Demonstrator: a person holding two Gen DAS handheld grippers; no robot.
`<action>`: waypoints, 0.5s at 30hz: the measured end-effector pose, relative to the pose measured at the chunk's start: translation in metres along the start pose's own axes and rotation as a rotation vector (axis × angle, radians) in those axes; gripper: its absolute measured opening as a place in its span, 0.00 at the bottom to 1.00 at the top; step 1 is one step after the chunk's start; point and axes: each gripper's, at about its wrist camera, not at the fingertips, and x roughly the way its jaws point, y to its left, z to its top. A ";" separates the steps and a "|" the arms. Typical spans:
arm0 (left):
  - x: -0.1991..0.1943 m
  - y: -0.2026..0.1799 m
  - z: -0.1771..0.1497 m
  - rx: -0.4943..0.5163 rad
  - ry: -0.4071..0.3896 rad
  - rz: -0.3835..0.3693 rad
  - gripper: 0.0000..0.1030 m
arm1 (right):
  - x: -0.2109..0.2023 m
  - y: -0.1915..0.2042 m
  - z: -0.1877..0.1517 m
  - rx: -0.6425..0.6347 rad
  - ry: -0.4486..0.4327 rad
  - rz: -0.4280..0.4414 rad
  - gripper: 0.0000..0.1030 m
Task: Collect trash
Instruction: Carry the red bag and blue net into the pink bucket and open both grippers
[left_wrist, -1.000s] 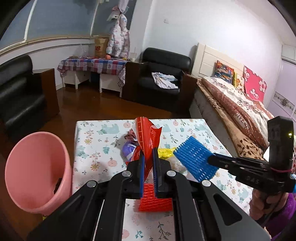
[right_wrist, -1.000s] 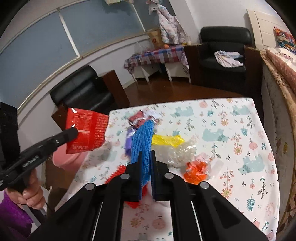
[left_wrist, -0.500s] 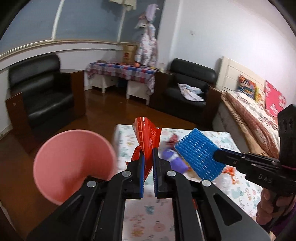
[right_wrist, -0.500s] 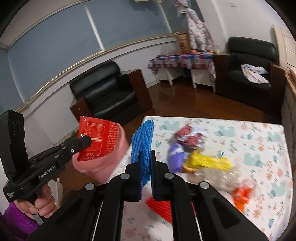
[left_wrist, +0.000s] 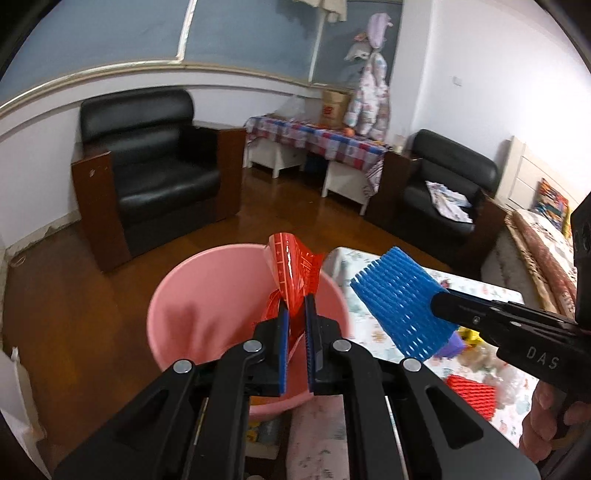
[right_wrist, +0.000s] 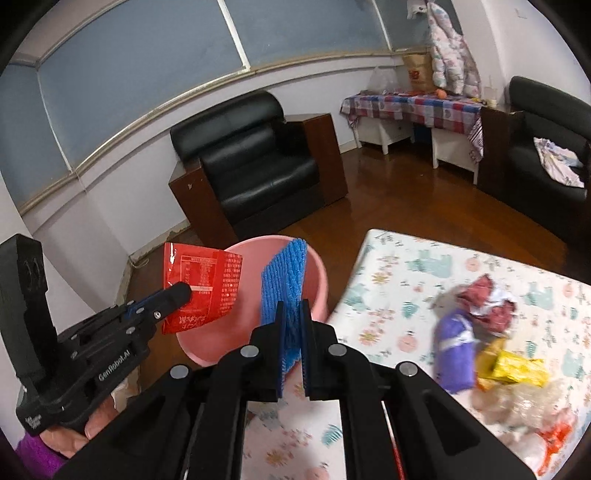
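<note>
My left gripper (left_wrist: 295, 301) is shut on a red foil wrapper (left_wrist: 295, 266), held over the mouth of the pink bin (left_wrist: 207, 295). From the right wrist view the same red wrapper (right_wrist: 203, 288) hangs in front of the pink bin (right_wrist: 258, 254) in the left gripper (right_wrist: 183, 291). My right gripper (right_wrist: 291, 306) is shut on a blue foam net (right_wrist: 286, 280), near the bin's rim. In the left wrist view this blue foam net (left_wrist: 402, 301) sticks out of the right gripper (left_wrist: 437, 304) just right of the bin, above the table edge.
On the patterned tablecloth (right_wrist: 417, 273) lie a purple wrapper (right_wrist: 456, 354), a yellow wrapper (right_wrist: 513, 369), a crumpled dark red wrapper (right_wrist: 487, 295), clear plastic (right_wrist: 517, 406) and a red foam net (left_wrist: 472, 393). A black armchair (left_wrist: 155, 177) stands behind the bin on the wooden floor.
Both grippers have swung left, away from the table's middle, carrying the red wrapper and the blue net. The pink bin now lies directly under the left gripper.
</note>
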 end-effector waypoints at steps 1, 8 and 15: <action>0.003 0.005 0.000 -0.006 0.005 0.010 0.07 | 0.007 0.003 0.001 0.005 0.010 0.006 0.06; 0.024 0.019 -0.002 -0.009 0.037 0.066 0.07 | 0.054 0.018 0.004 0.006 0.063 -0.006 0.06; 0.034 0.023 -0.005 0.002 0.044 0.102 0.07 | 0.085 0.023 0.004 0.002 0.096 -0.015 0.06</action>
